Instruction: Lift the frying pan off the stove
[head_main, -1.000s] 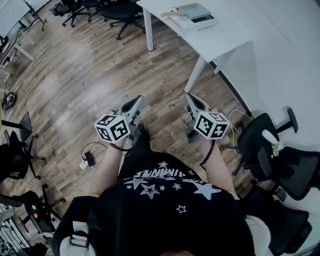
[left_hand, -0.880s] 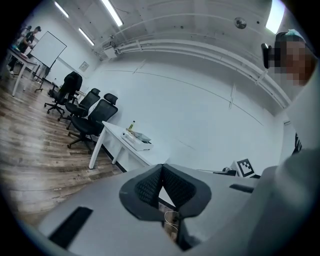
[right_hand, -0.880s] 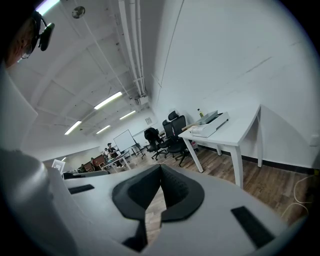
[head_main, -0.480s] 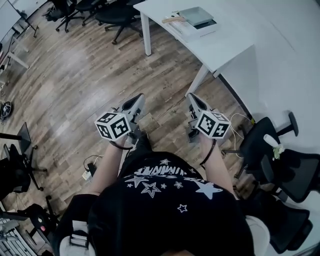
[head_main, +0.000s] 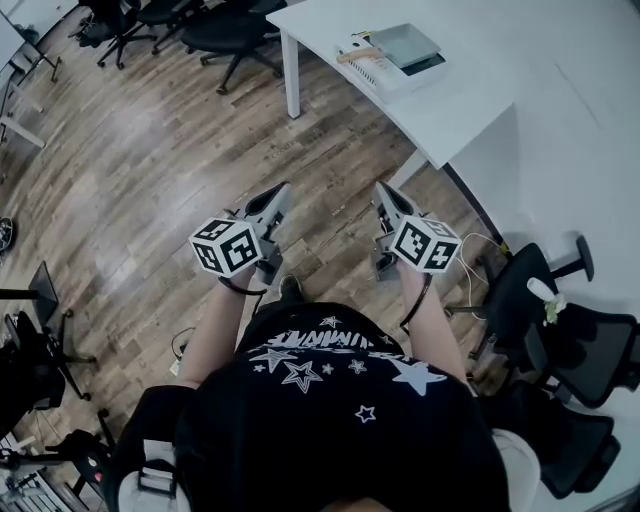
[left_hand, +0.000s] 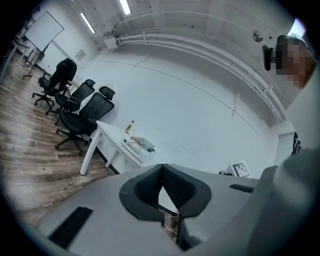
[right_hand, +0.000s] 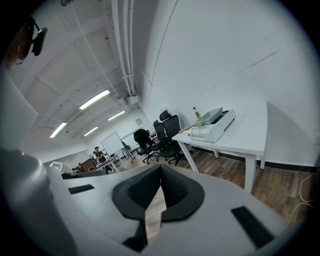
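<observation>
No frying pan or stove can be made out for certain. A white box-like appliance (head_main: 385, 55) with a flat grey-green piece on top lies on the white table (head_main: 470, 100), far ahead of both grippers. In the left gripper view the appliance (left_hand: 137, 146) is small and distant; in the right gripper view it (right_hand: 210, 127) sits on the table's near end. My left gripper (head_main: 278, 193) (left_hand: 161, 166) and my right gripper (head_main: 382, 190) (right_hand: 160, 167) are held side by side at waist height over the wooden floor, both shut with nothing between the pads.
Black office chairs (head_main: 560, 330) stand close at the right, and more chairs (head_main: 200, 20) at the far left of the table. White cables (head_main: 470, 235) lie on the floor by the wall. A small bottle (left_hand: 129, 127) stands on the table. People stand far off near a whiteboard (right_hand: 111, 142).
The table and the appliance have slid lower and nearer in the head view as the person moves toward them. Both grippers stay shut and side by side.
</observation>
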